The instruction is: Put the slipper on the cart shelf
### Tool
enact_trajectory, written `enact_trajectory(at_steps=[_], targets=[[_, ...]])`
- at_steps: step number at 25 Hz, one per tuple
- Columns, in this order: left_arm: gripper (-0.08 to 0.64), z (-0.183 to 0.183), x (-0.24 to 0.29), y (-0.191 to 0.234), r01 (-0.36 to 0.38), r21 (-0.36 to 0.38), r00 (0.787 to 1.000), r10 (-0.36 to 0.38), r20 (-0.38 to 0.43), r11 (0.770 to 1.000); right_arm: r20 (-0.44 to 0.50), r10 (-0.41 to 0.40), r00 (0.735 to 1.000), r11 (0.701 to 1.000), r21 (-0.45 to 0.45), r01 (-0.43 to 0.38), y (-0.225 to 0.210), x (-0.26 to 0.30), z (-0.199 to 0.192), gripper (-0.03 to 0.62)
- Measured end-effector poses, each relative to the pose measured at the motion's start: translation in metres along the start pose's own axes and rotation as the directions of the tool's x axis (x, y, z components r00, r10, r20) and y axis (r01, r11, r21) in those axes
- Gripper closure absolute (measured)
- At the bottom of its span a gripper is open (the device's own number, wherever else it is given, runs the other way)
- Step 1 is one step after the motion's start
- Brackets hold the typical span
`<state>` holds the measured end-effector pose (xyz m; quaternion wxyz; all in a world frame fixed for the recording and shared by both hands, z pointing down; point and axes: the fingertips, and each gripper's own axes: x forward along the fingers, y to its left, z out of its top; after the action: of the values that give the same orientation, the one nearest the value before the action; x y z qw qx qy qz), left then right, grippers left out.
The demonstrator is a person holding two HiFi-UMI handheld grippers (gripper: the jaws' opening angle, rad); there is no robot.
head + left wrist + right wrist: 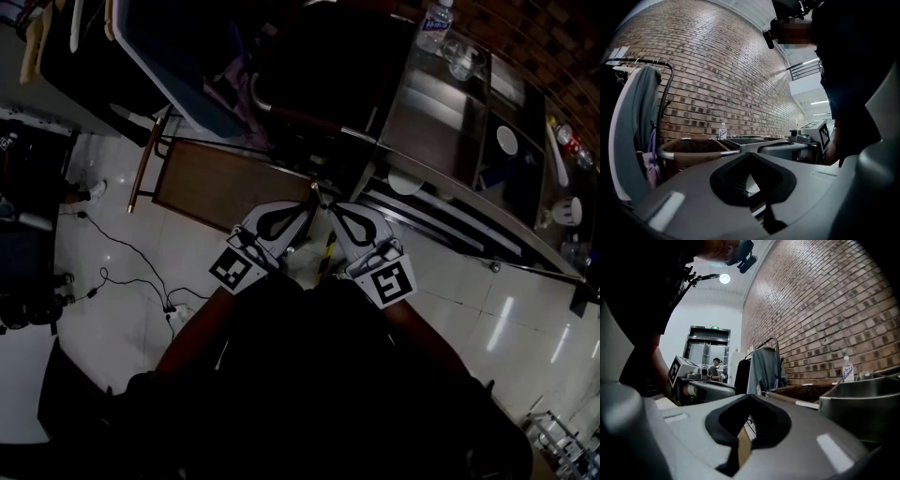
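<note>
Head view, left tongs, right tongs closed

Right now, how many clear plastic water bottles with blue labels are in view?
1. The clear plastic water bottle with a blue label stands at the far end of the steel cart, by the brick wall. Others may be hidden.

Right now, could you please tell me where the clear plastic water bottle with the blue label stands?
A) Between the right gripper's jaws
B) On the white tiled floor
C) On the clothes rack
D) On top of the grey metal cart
D: the clear plastic water bottle stands upright at the far corner of the grey metal cart, close to the brick wall.
</note>
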<state>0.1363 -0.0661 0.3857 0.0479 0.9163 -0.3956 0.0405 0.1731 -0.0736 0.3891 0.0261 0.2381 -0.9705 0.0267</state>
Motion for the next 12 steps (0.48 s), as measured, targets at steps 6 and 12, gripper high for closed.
enact_trajectory(at_steps=[6, 12], targets=[[0.559, -0.004, -0.033, 0.028, 0.016, -0.012, 1.0, -0.016, 0.019, 1.0, -0.021, 0.009, 1.0, 1.0, -0.002, -0.009, 0.034, 0.035, 0.0, 0.592], [0.56, -0.009, -0.084, 0.067, 0.067, -0.032, 0.997, -0.066, 0.039, 0.997, -0.07, -0.042, 0.997, 0.999, -0.032, 0.04, 0.072, 0.089, 0.0, 0.592]])
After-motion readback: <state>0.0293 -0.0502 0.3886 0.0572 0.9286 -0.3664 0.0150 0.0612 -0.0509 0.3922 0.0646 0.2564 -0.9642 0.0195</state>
